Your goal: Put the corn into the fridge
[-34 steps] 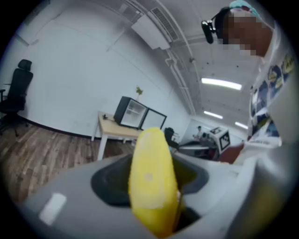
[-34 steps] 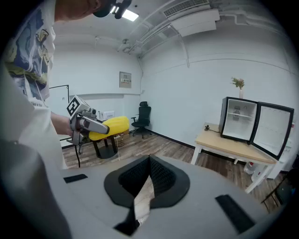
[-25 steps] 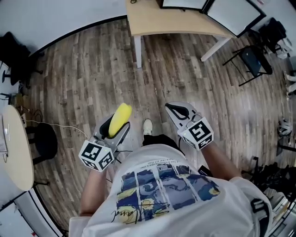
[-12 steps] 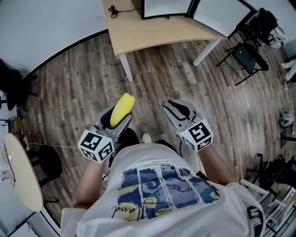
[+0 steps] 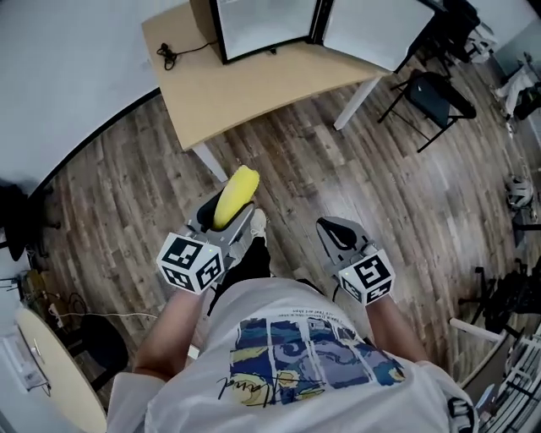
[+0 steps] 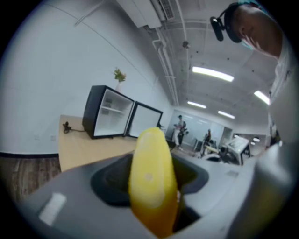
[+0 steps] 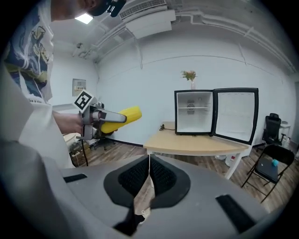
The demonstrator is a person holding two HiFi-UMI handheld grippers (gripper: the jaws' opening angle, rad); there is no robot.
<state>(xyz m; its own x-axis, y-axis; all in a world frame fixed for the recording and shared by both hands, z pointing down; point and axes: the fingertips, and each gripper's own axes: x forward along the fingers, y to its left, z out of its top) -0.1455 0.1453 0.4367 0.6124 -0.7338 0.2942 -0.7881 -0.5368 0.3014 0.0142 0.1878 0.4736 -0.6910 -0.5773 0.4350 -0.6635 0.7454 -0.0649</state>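
Yellow corn [image 5: 236,195] is clamped between the jaws of the left gripper [image 5: 224,218], just left of centre in the head view, its tip projecting past them above the wooden floor [image 5: 127,186]. The right gripper [image 5: 336,230], right of centre, is held with jaws pressed together and nothing between them. A black mini fridge [image 5: 262,25], door [image 5: 372,30] swung open, is seen on the wooden tabletop [image 5: 245,89] at the frame's top.

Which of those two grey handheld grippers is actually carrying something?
The left gripper: a yellow corn cob is clamped between its jaws and sticks out past them. The right gripper has its jaws closed together with nothing between them.
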